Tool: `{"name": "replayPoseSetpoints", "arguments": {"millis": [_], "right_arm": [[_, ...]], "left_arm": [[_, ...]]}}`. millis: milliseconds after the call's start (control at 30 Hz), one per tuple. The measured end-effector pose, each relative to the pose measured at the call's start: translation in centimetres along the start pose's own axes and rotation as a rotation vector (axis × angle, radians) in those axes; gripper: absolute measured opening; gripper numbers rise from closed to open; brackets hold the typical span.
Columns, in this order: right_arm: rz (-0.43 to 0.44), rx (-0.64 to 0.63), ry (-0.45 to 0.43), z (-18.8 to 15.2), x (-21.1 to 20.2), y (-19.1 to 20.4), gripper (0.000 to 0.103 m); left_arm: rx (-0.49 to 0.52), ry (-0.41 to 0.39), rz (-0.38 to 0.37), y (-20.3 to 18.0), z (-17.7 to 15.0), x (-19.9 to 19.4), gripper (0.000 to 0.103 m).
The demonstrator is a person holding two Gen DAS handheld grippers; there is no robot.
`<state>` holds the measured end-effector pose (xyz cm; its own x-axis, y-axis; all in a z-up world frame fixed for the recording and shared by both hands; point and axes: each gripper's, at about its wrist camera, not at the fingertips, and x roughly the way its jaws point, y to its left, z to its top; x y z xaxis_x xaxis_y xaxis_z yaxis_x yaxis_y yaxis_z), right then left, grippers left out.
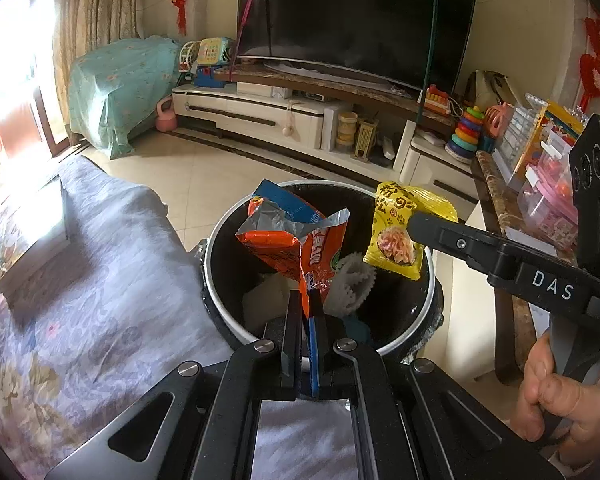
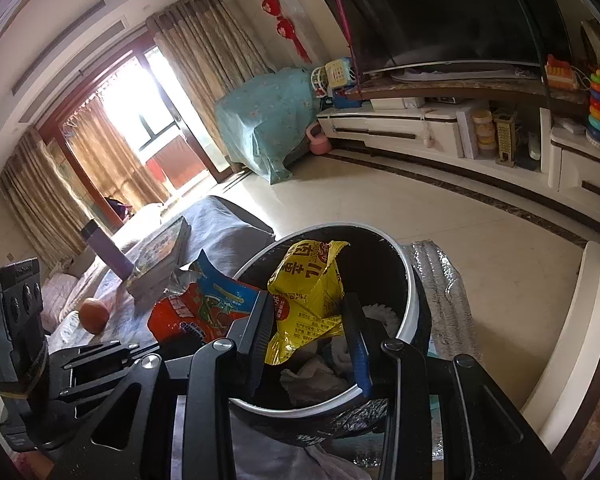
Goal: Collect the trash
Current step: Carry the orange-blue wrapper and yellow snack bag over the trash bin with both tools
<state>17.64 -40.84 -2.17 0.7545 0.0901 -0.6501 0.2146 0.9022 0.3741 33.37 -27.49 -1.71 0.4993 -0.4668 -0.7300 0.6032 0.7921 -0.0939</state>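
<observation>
A: Wrappers, both over the trash bin (image 1: 220, 280). Which sits nearer the drop?

B: Start close. The left claw (image 1: 309, 300) is pinched tight on the bottom edge of the orange snack bag (image 1: 288, 240), which stands upright with its torn mouth up, over the near half of the bin's opening.

A: And the other?

B: The right claw (image 2: 310, 320) is closed partway around the crumpled yellow snack bag (image 2: 308, 292). From the left wrist view that bag (image 1: 400, 236) hangs by its side from the right claw (image 1: 414, 226), above the bin's right rim, long axis roughly vertical.

A: So straight down for both?

B: I'd judge so. The bin lies directly below each claw, tissue (image 1: 268, 300) already inside; the yellow one is closer to the rim, so it may want a nudge inward. Beyond the bin stands the TV cabinet (image 1: 260, 116).
</observation>
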Motion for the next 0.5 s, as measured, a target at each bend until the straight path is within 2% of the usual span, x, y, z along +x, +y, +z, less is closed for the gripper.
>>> {"name": "replayPoseSetpoints", "arguments": {"millis": [500], "right_arm": [[-0.038, -0.027, 0.05, 0.6, 1.4, 0.1, 0.036]], "left_arm": [[-0.013, 0.023, 0.003, 0.2, 1.3, 1.8, 0.001]]}}
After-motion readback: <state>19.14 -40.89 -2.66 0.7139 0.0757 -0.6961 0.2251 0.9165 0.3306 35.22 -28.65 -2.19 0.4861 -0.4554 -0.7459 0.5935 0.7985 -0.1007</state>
